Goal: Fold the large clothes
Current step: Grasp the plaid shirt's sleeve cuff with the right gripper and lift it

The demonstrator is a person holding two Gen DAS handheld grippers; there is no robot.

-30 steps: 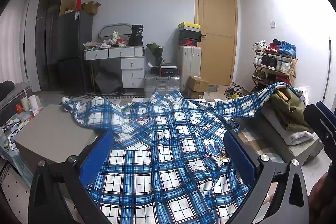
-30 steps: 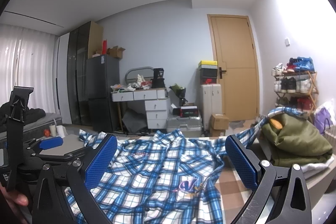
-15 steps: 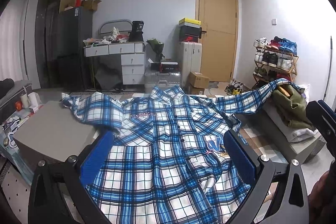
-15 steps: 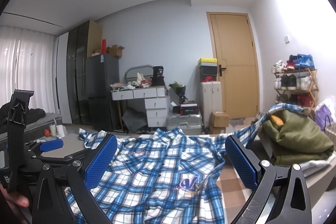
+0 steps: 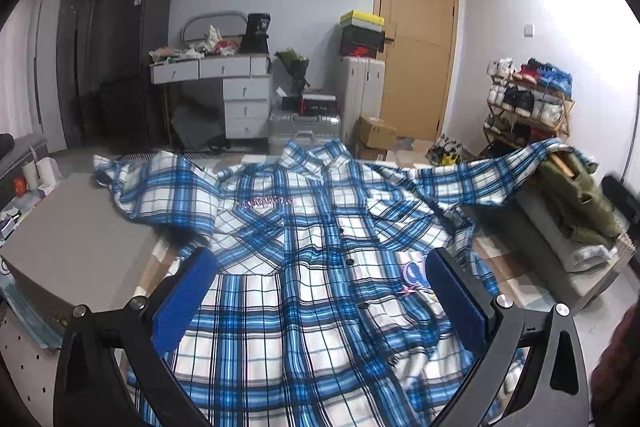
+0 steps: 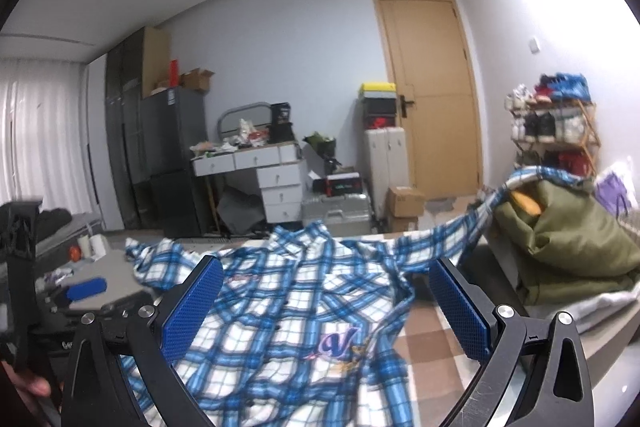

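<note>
your left hand-held gripper (image 5: pixel 320 297) and right hand-held gripper (image 6: pixel 326 305) gape wide, holding nothing, because the shirt (image 5: pixel 312 267) lies spread for folding, sleeve (image 5: pixel 496 175) draped toward 2 o'clock.

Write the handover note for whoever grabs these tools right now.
Left tool: open, empty, above the shirt's lower front.
Right tool: open, empty, above the shirt too.
Shirt: spread front-up and buttoned, collar away from you. One sleeve is draped over the green pile; the other sleeve lies rumpled on the grey box.
Done: laid out.
Left: every fold.
</note>
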